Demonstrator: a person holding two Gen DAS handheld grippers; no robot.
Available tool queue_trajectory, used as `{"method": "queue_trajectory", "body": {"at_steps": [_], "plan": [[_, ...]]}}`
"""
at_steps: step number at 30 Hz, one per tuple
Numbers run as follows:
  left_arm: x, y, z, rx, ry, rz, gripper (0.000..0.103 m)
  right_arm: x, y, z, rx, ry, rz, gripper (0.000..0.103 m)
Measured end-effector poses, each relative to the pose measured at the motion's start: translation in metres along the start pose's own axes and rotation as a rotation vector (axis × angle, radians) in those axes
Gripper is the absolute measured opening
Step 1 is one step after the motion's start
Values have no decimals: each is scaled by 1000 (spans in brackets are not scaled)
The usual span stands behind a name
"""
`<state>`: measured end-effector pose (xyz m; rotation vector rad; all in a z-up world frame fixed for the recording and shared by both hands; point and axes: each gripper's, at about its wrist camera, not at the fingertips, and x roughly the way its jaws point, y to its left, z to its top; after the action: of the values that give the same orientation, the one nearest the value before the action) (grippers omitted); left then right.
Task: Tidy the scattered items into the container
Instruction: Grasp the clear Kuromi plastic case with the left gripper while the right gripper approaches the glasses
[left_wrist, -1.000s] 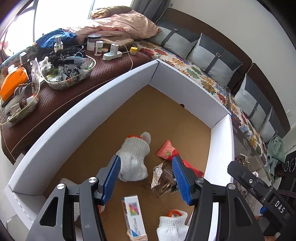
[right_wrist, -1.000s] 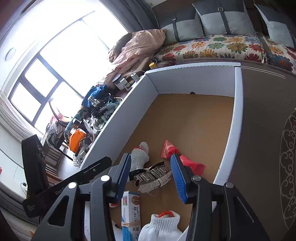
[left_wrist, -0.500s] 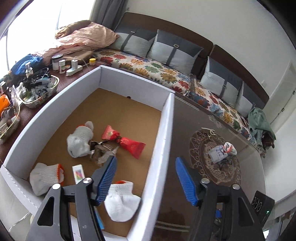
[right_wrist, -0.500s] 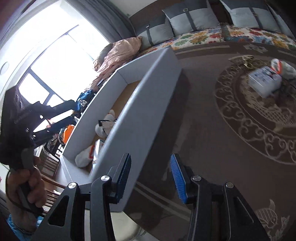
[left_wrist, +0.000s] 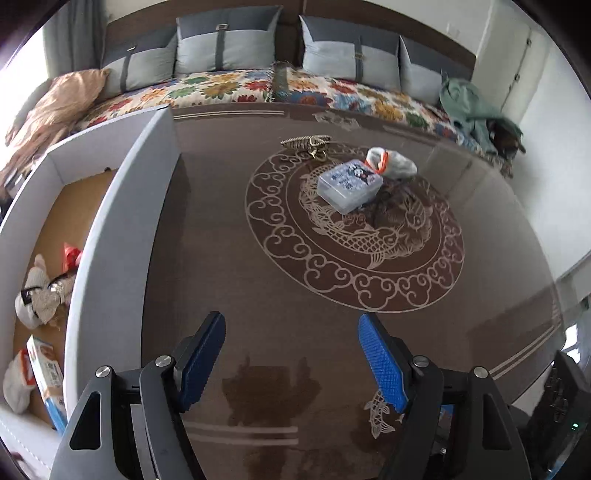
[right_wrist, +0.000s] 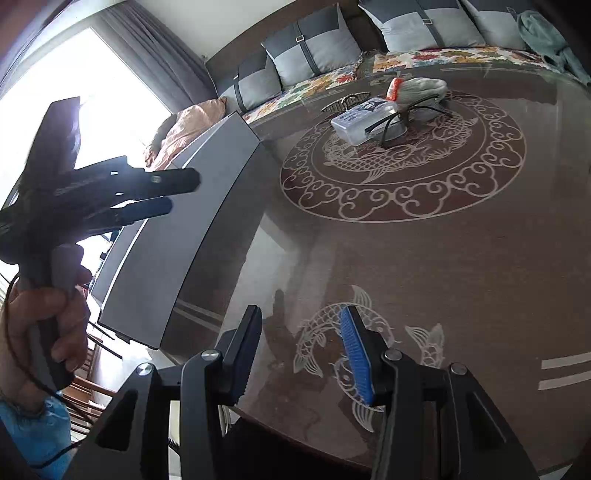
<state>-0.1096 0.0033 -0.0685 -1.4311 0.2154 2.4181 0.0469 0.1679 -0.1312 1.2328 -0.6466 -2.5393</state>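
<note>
My left gripper (left_wrist: 291, 354) hangs open over the dark glass table (left_wrist: 258, 277), nothing between its blue pads. The right gripper (right_wrist: 301, 350) is open and empty too, above the table's near edge. Far ahead of both, on the round pattern, lie a clear plastic box (left_wrist: 349, 182) (right_wrist: 364, 120), a white glove with an orange cuff (left_wrist: 395, 164) (right_wrist: 417, 88), black glasses (right_wrist: 399, 118) and a gold hair clip (left_wrist: 306, 142). The white container (left_wrist: 110, 240) (right_wrist: 184, 229) stands to the left and holds gloves (left_wrist: 35, 295), a red packet (left_wrist: 70, 254) and a small carton (left_wrist: 48, 373).
A hand holds the left gripper (right_wrist: 184, 194) at the left of the right wrist view, beside the container wall. A sofa with a floral cover (left_wrist: 332, 92) and grey cushions runs behind the table. A green garment (left_wrist: 469, 107) lies at its right end.
Both grippers have swung from above the container's inside to the right, out over the glass table. The left jaws stand wider than a second ago. The right jaws are unchanged.
</note>
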Motion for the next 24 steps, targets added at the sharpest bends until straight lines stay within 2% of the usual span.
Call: {"method": "queue_trajectory", "body": {"at_steps": [3, 11, 15, 17, 20, 24], "plan": [[24, -21, 29, 94, 11, 72, 74, -12, -9, -5, 1, -30, 19, 46], [82, -52, 115, 277, 7, 208, 74, -13, -24, -7, 43, -39, 49, 46], [108, -67, 146, 364, 29, 165, 74, -9, -33, -8, 62, -25, 57, 46], [119, -73, 156, 408, 47, 170, 74, -7, -38, -8, 78, -20, 62, 46], [135, -78, 167, 427, 74, 162, 74, -2, -46, -8, 108, -10, 75, 46], [150, -80, 171, 409, 123, 60, 75, 3, -53, -8, 132, 5, 85, 46]]}}
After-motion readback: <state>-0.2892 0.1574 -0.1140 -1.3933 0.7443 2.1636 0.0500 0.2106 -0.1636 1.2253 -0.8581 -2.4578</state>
